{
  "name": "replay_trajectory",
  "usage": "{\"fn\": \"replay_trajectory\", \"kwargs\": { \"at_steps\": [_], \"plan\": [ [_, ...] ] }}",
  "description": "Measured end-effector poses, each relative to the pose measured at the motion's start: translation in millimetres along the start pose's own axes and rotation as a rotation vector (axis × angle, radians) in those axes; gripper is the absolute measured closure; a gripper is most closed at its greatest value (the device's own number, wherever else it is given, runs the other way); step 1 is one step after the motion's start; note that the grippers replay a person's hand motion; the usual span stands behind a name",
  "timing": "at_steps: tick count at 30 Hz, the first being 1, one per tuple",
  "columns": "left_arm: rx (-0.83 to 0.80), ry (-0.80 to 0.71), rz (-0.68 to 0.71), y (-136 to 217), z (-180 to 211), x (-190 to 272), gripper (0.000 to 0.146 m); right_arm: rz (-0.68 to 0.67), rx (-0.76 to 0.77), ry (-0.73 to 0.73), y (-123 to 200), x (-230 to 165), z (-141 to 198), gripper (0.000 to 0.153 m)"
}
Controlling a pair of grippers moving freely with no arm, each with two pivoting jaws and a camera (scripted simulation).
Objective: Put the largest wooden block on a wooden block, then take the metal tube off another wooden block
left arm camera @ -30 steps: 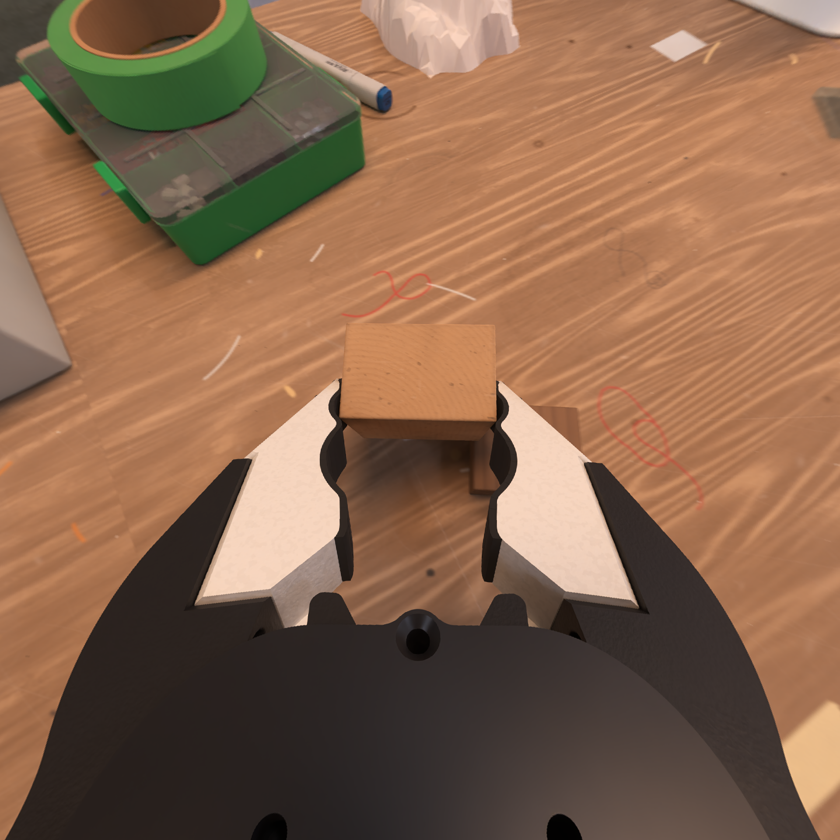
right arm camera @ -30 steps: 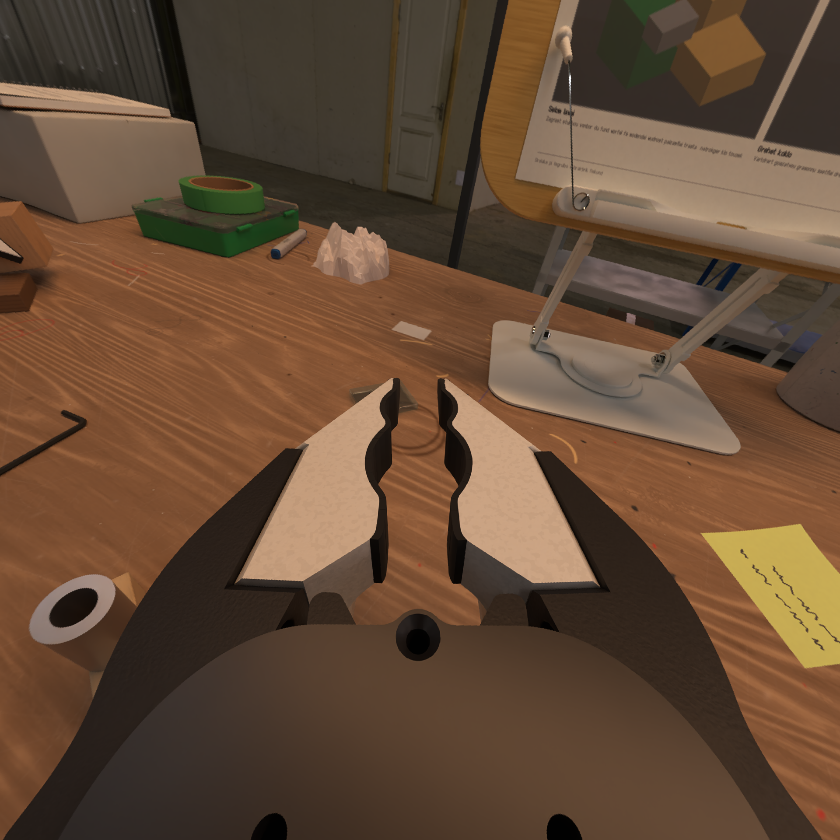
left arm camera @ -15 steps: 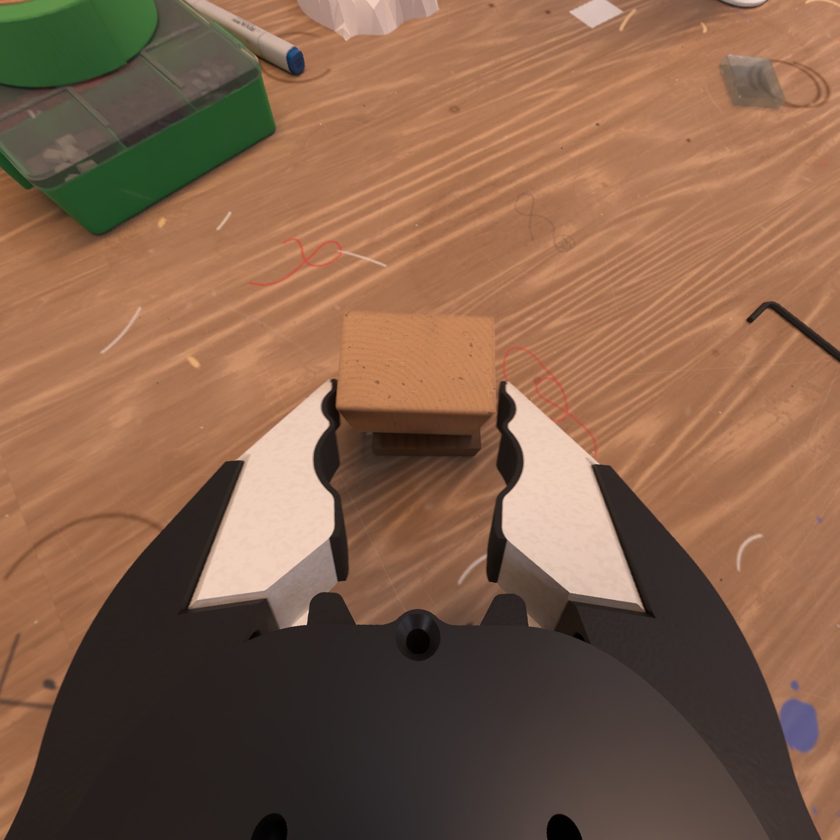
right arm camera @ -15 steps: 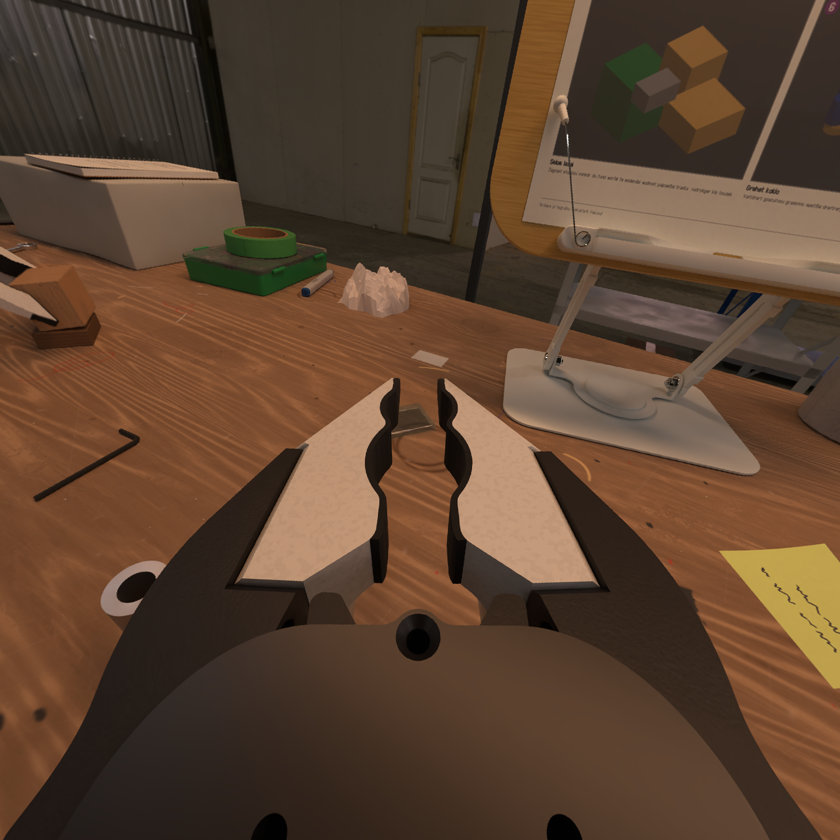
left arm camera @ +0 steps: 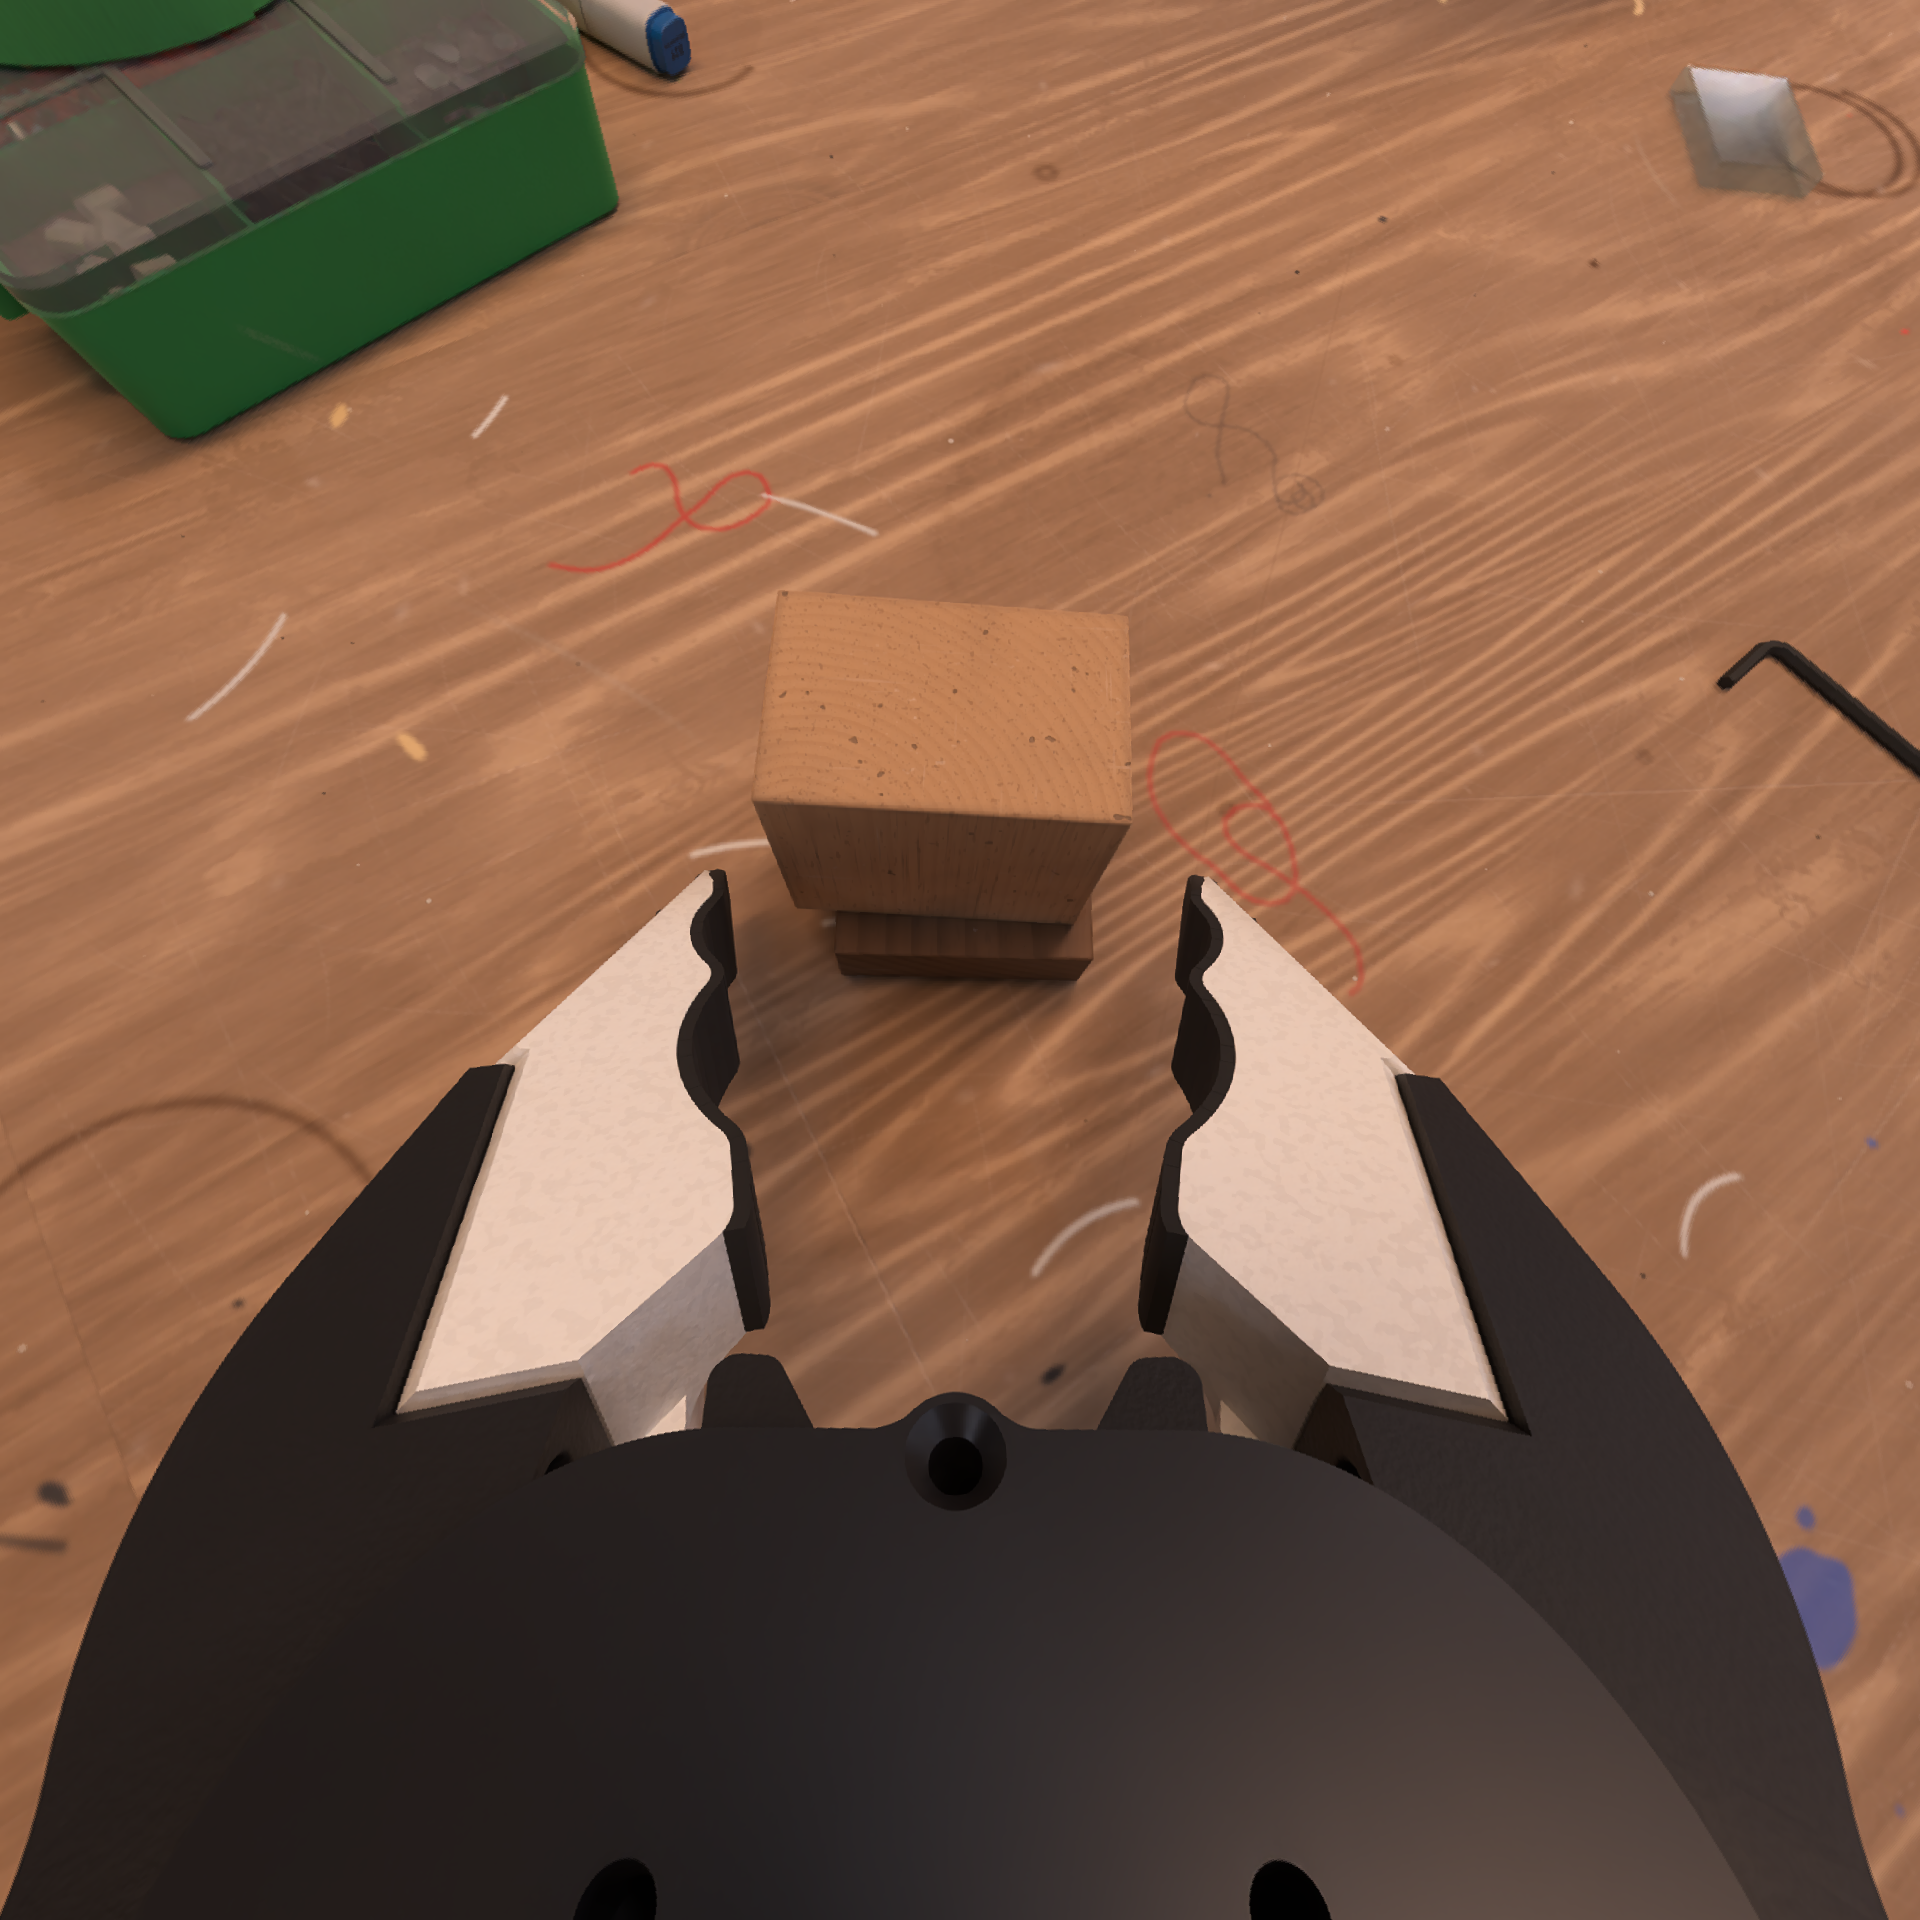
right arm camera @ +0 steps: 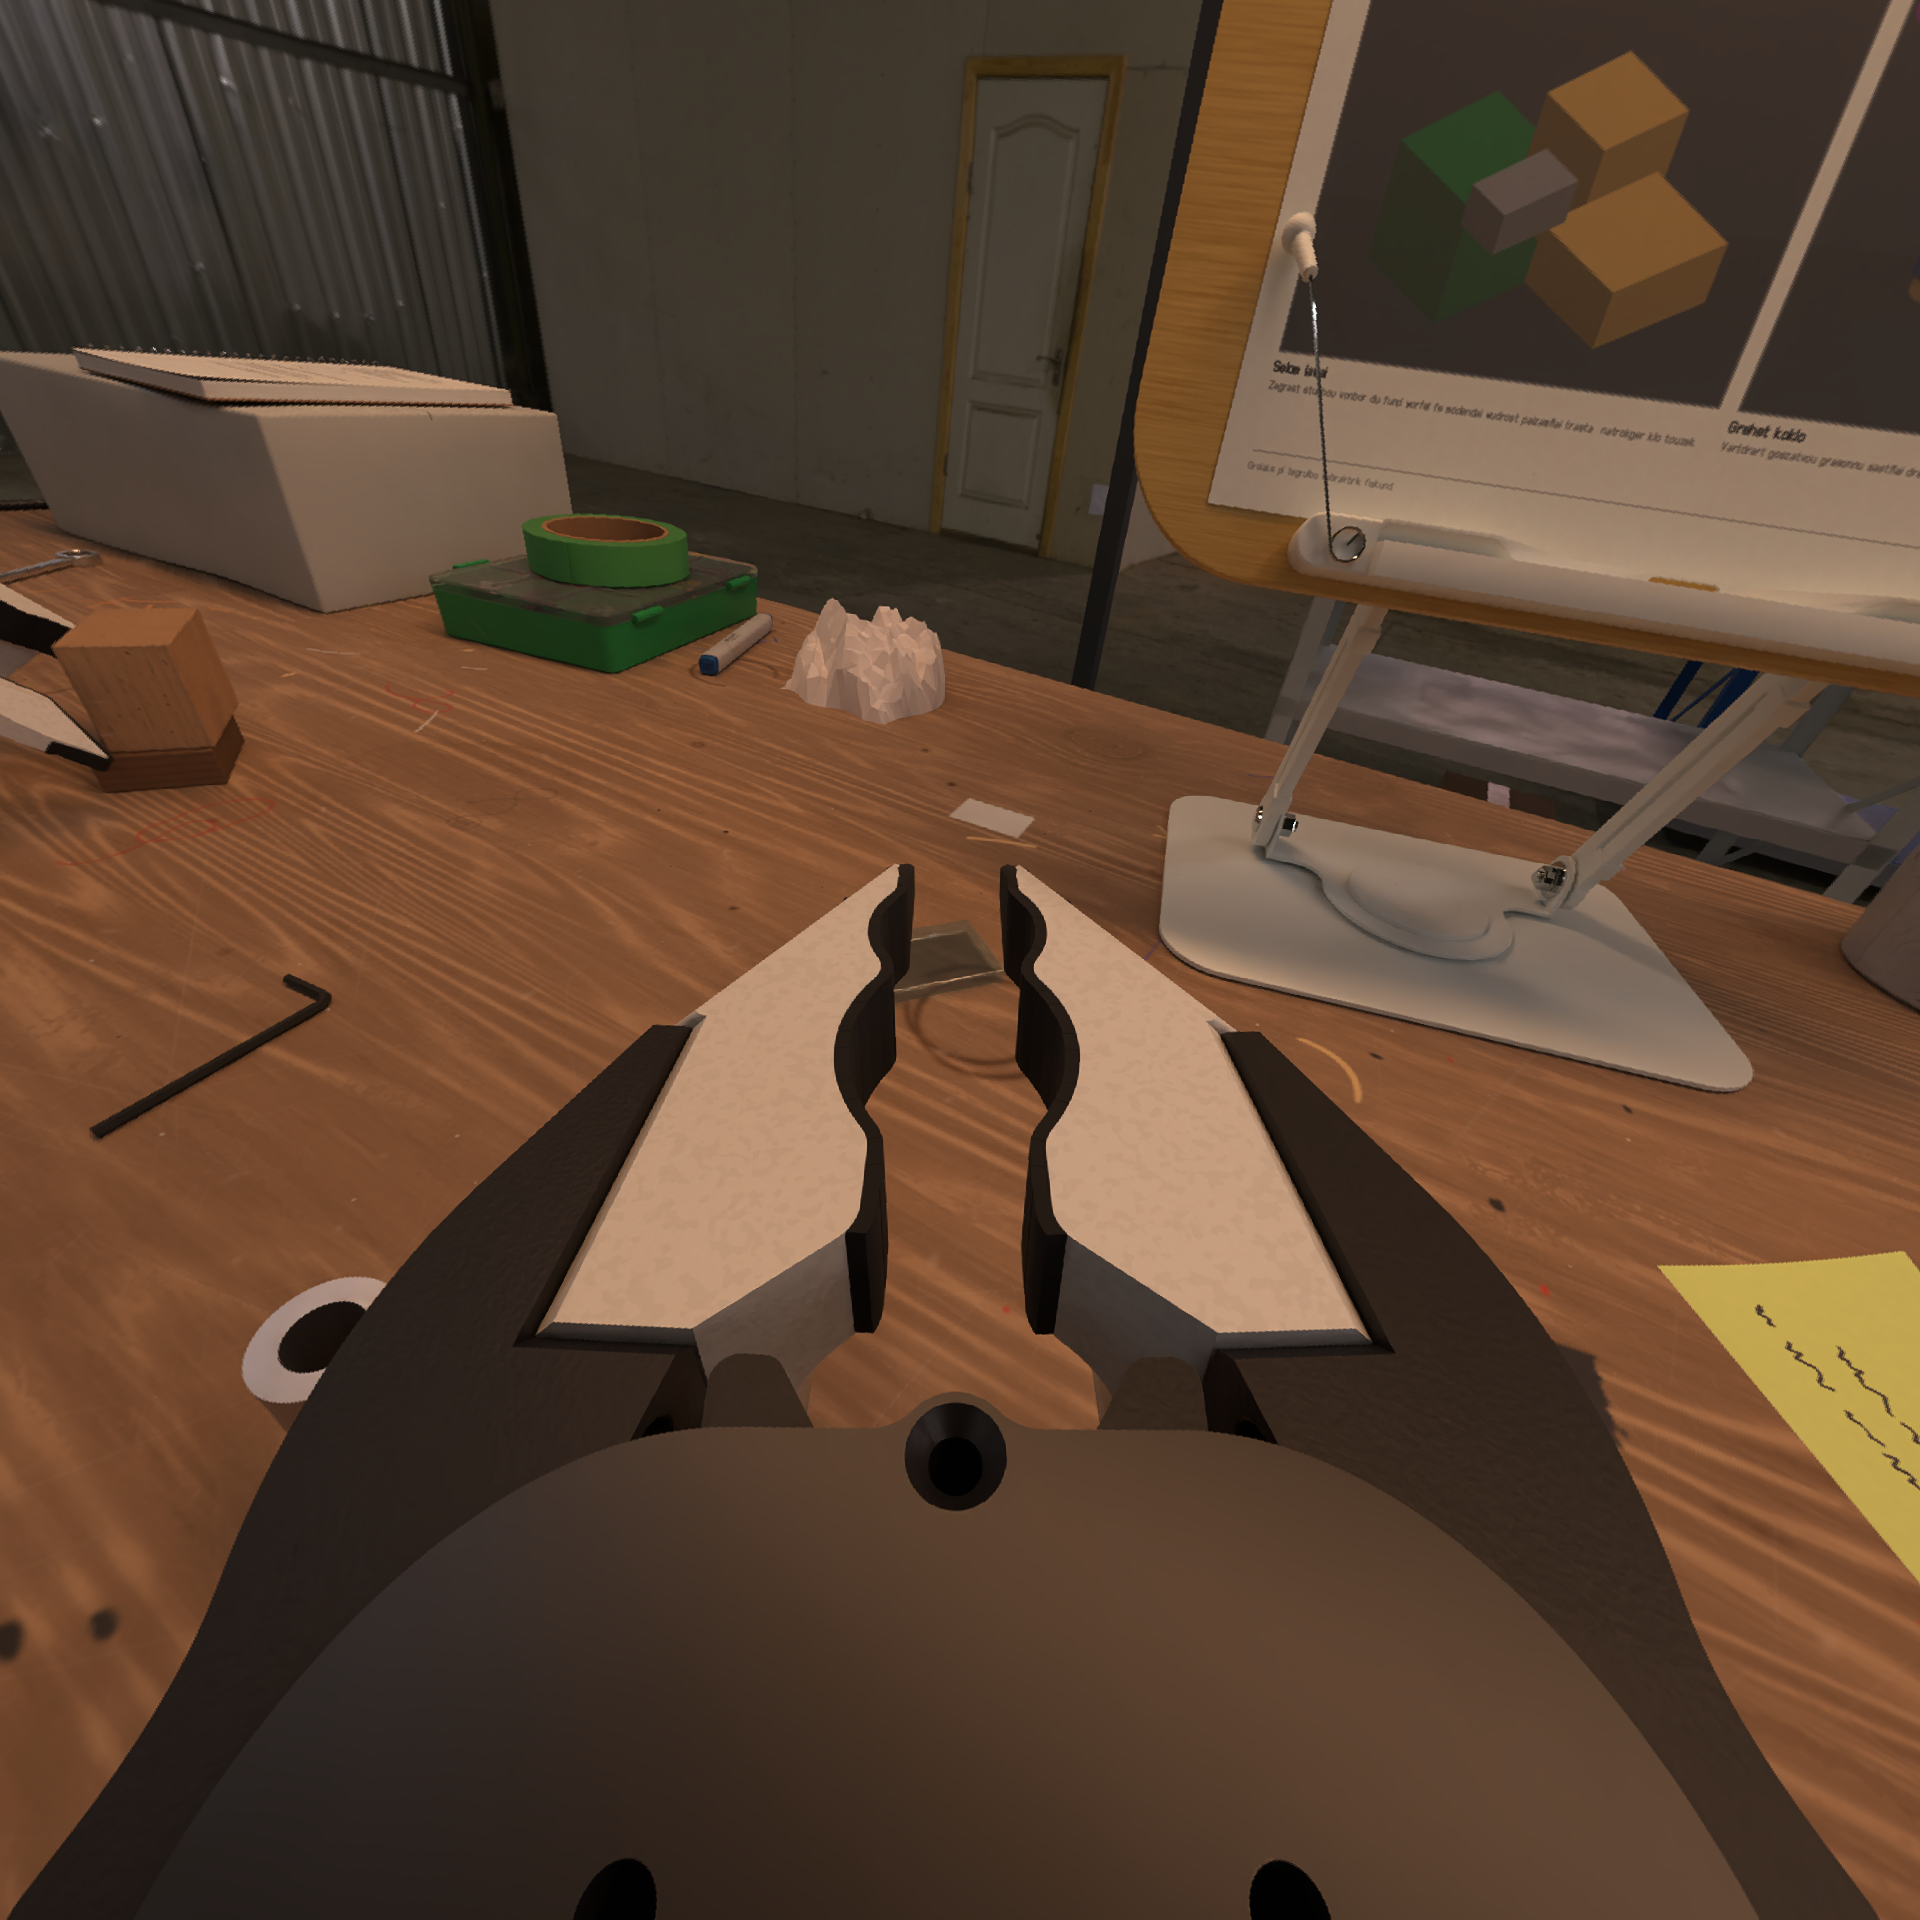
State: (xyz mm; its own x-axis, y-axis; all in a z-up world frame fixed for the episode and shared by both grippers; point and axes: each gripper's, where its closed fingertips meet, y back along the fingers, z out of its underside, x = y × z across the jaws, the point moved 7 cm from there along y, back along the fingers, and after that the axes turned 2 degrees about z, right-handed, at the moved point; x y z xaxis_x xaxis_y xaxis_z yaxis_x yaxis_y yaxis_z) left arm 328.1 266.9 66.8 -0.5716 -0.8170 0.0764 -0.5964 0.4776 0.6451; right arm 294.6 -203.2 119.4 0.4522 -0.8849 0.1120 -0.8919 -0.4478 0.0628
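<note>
Resting on the dark block (left arm camera: 961,948) on the counter (left arm camera: 1455,364), the big block (left arm camera: 943,748) stood free of the left hand-held gripper (left arm camera: 954,894), whose jaws were spread wide just short of it, so the stacking half looked done. The tube (right arm camera: 303,1340) remained, seemingly on another block, low at the left edge of the right wrist view. The right hand-held gripper (right arm camera: 956,883) hung near it, empty, jaws narrowly apart.
</note>
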Motion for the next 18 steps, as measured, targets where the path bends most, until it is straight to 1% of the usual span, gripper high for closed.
{"fn": "replay_trajectory", "kwargs": {
  "at_steps": [2, 5, 8, 14, 18],
  "plan": [
    [-0.003, 0.001, 0.0, 0.9, 1.4, 0.4, 0.06, -0.002, 0.0, -0.002, 0.1, -0.1, 0.2, 0.136],
    [-0.009, 0.003, -0.002, 1.4, 4.2, 0.9, 0.06, -0.007, -0.002, -0.005, 0.0, -0.6, 0.6, 0.126],
    [-0.006, 0.01, -0.001, 2.1, 6.1, 1.4, 0.066, -0.012, -0.006, -0.004, -0.5, -1.2, 1.2, 0.117],
    [-0.006, 0.014, -0.001, 3.6, 7.4, 1.0, 0.08, -0.015, -0.012, -0.003, -1.5, -1.4, 1.9, 0.116],
    [0.003, 0.019, 0.004, 5.4, 6.7, 2.8, 0.08, -0.019, -0.011, -0.007, -1.5, -1.4, 2.1, 0.116]
  ]
}}
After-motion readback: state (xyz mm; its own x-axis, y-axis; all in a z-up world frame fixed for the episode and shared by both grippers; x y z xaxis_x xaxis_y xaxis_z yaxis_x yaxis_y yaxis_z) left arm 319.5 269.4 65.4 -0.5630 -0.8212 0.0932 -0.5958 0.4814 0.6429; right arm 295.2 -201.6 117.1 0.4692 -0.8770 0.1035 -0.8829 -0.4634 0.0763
